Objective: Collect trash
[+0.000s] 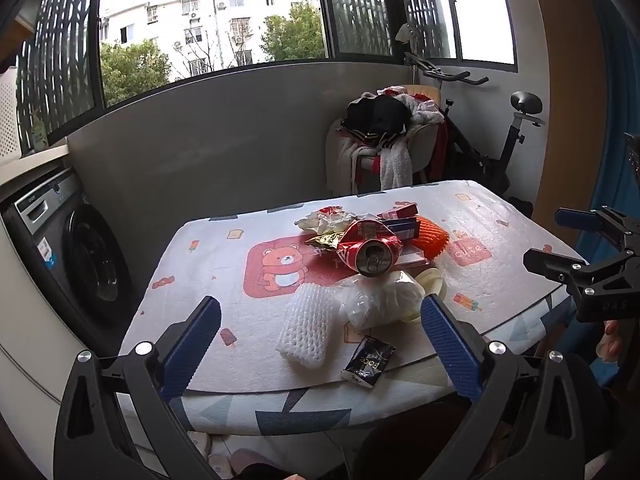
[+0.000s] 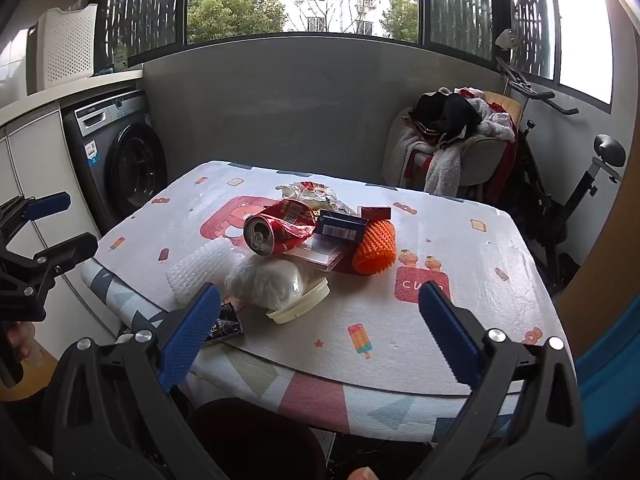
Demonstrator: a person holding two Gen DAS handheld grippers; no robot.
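Note:
A heap of trash lies on the table: a crushed red can, a white foam net, an orange foam net, a clear plastic bag, a black sachet, small boxes and crumpled wrappers. My left gripper is open and empty, held before the table's near edge with the white net and sachet between its fingers. My right gripper is open and empty at the near edge; it also shows in the left wrist view.
A washing machine stands left of the table. A chair piled with clothes and an exercise bike stand behind it on the right. A cream lid lies under the bag.

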